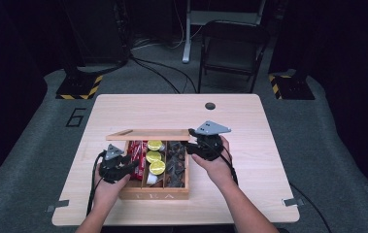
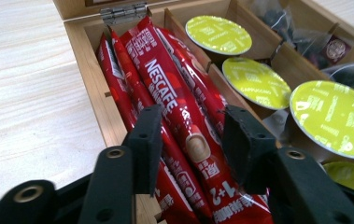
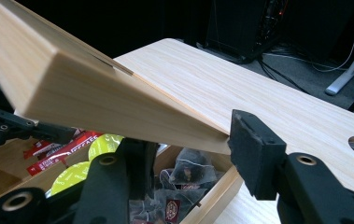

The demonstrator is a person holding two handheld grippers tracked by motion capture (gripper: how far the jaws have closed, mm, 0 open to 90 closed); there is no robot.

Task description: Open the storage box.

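Note:
A wooden tea box [image 1: 155, 194] stands near the table's front edge, its lid [image 1: 147, 134] raised at a slant. My right gripper [image 1: 193, 141] is shut on the lid's right corner [image 3: 118, 102], with one pad [image 3: 254, 149] against its edge. In the box's left compartment lie several red Nescafe sachets [image 2: 174, 102]. My left gripper [image 2: 193, 140] reaches into that compartment, open, its jaws straddling the top sachets without clearly pressing them. The middle compartment holds green-topped capsules [image 2: 258, 81]. Dark tea bags [image 3: 188, 172] fill the right compartment.
The light wooden table [image 1: 249, 126] has a round cable hole [image 1: 210, 106] at the back. A folding chair [image 1: 232, 48] and dark stands are on the floor behind it. Bare tabletop lies left, right and behind the box.

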